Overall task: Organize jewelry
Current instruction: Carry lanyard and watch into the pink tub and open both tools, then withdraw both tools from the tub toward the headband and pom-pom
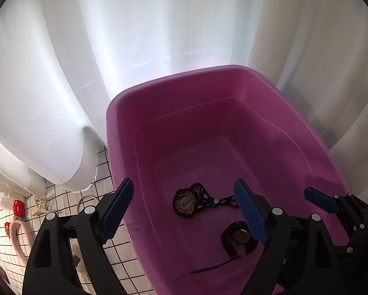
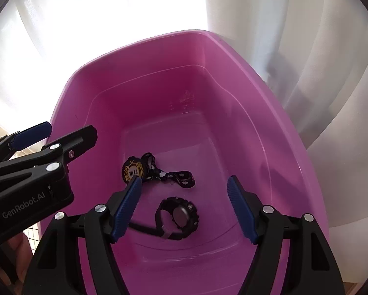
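Both my claws hang wide and empty over the pink tub [image 2: 270,127]: left claw [image 1: 184,211], right claw [image 2: 184,204]. The watch [image 2: 180,217] lies on the tub floor beside the badge [image 2: 132,169] on its soft lanyard [image 2: 181,177]. The watch looks light, rigid at the case, floppy at the strap; I'd pinch the case.
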